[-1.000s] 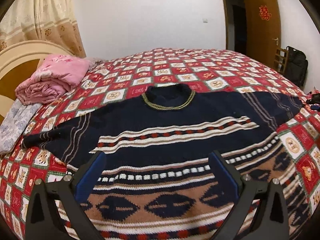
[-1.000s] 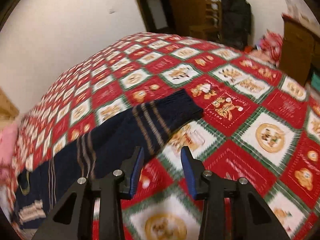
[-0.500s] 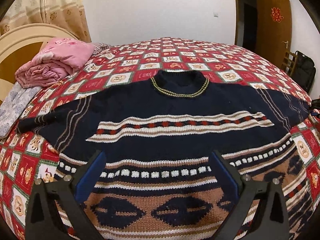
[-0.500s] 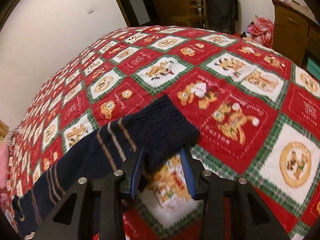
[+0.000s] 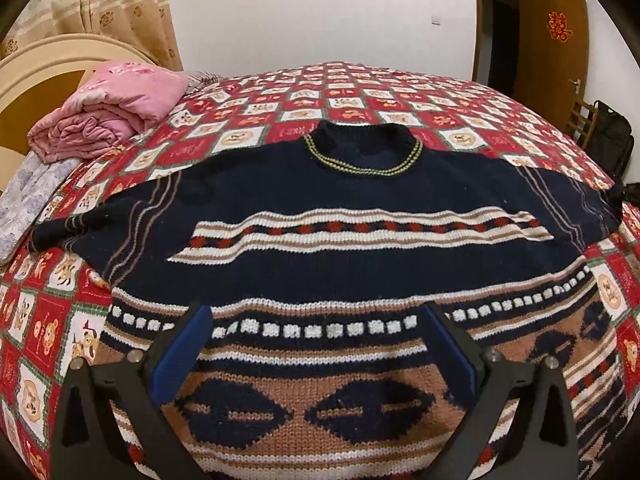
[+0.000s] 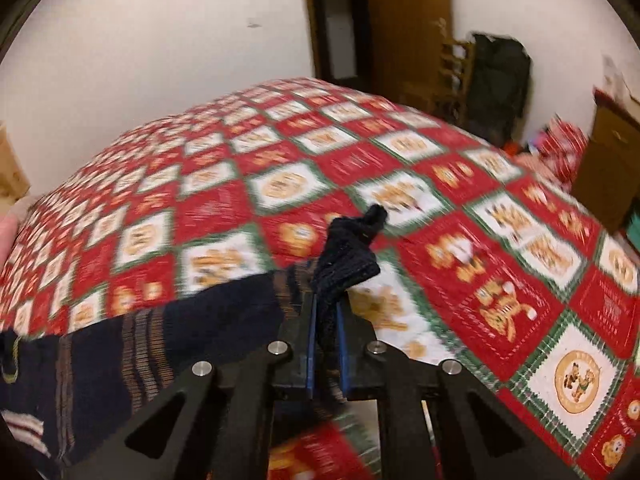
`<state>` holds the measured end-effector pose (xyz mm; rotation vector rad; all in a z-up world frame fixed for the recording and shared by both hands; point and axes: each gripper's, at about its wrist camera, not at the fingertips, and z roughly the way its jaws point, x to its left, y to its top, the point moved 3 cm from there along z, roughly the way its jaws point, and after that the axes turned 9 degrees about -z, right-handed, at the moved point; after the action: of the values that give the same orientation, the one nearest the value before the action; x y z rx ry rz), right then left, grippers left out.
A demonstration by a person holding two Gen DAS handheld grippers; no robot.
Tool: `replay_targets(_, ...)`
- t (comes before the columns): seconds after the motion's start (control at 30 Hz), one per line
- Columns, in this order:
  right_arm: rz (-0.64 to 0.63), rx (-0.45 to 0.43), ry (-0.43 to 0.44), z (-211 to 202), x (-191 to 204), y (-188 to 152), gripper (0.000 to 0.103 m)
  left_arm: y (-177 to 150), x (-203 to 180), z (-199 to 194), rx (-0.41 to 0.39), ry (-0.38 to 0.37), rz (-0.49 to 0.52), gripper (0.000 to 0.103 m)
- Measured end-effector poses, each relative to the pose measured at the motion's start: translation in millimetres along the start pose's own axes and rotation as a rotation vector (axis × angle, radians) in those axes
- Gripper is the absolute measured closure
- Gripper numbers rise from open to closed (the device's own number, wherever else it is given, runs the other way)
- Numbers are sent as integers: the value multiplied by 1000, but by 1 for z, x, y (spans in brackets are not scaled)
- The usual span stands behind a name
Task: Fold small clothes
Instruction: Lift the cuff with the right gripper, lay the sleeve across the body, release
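sweater [image 5: 360, 208] cuff [image 6: 352, 252] — pinched by right gripper [image 6: 326, 312].

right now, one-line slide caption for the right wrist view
Right gripper shut on the dark sweater's cuff, lifting the sleeve off the red patchwork bedspread.

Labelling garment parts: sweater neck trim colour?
Yellow-and-dark stripes on the navy collar; left wrist view shows it best.

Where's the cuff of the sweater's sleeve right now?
In the right wrist view the cuff sits pinched between the shut right gripper, bunched up above the red patchwork bedspread.
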<state>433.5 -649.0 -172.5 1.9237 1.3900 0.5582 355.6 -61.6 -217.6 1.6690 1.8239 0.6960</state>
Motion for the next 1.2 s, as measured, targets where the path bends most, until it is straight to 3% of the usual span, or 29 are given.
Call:
replay_targets(0.23, -145, -59, 111, -39, 83, 4, 95, -4, -3, -7, 16, -87, -11, 0)
replay_targets(0.73, -315, -71, 325, -88, 227, -19, 95, -7, 22, -13, 24, -82, -60, 0)
replay_targets(1.2, -441, -32, 521, -98, 375, -96, 95, -6, 45, -15, 39, -110, -103, 0)
